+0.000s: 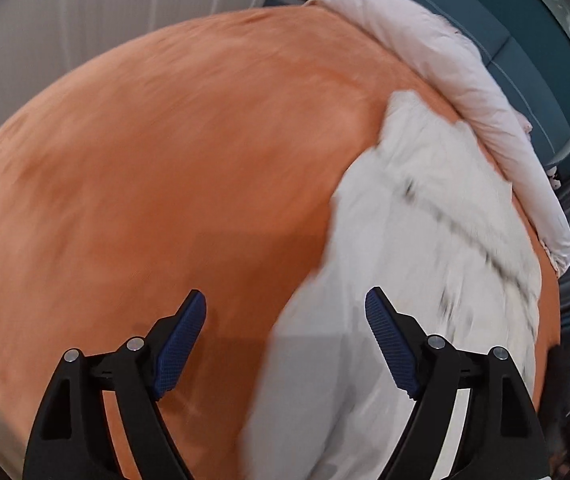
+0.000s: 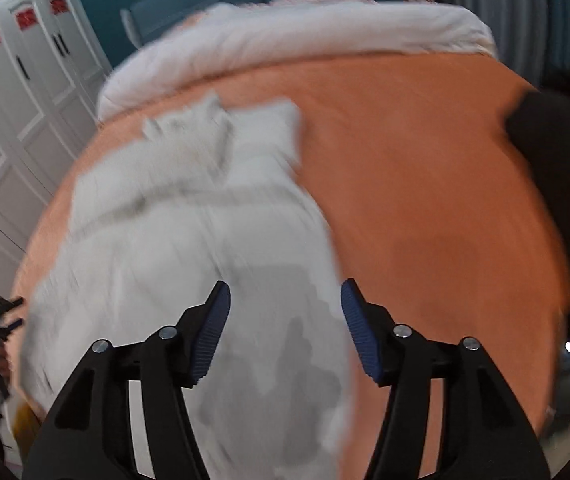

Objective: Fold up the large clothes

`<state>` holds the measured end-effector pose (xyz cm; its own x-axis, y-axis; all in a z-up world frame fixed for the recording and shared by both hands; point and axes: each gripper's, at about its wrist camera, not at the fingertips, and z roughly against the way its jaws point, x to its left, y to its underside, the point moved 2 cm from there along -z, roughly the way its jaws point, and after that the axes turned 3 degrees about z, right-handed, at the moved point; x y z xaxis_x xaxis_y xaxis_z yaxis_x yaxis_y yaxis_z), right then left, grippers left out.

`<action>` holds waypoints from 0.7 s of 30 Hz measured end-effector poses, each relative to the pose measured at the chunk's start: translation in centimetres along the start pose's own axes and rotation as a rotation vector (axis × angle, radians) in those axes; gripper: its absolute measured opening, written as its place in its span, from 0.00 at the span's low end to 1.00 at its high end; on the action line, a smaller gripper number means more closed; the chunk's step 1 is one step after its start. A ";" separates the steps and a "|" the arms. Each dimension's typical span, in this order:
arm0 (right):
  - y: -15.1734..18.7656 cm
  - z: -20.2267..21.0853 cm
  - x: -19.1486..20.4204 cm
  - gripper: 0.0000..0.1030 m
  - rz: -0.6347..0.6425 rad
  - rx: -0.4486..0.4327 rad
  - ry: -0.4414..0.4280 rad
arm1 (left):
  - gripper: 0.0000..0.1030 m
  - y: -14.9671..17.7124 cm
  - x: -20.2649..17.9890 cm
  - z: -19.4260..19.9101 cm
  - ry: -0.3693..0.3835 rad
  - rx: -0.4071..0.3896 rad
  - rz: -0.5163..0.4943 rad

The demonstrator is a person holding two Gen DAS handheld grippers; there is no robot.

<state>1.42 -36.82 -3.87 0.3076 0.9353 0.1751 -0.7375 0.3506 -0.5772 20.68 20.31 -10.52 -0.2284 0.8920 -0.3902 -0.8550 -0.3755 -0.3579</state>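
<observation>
On the orange bed (image 1: pixel 145 168) a white garment (image 2: pixel 189 240) lies flat, long axis running away toward the rolled pink duvet (image 2: pixel 285 36). Right gripper (image 2: pixel 285 332) sits open right over its near end, nearer; left gripper (image 1: pixel 285 344), open, straddles its left edge. Both empty.

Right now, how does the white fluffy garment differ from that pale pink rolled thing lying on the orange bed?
The white garment lies spread out and flattened, near the open tongs; the pale pink quilt is rolled into a long bolster at the bed's far edge. The garment looks furry with dark markings; the quilt looks smooth and plain. Both rest on the orange bedcover.
</observation>
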 end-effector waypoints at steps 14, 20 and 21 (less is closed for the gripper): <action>13.0 -0.4 -2.1 0.67 -0.251 0.166 -0.164 | 0.76 8.8 2.0 1.8 0.064 0.058 0.039; 12.9 -1.5 -0.9 0.49 -0.277 0.149 -0.162 | 0.34 9.2 0.3 1.2 0.090 0.074 -0.031; 12.9 -1.5 -0.8 0.41 -0.278 0.151 -0.182 | 0.28 9.4 -0.2 1.2 0.105 0.089 -0.036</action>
<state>-7.45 -33.11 -12.67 0.4067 0.7917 0.4559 -0.7251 0.5833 -0.3661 12.13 16.98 -12.76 -0.1513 0.8714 -0.4667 -0.9007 -0.3161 -0.2981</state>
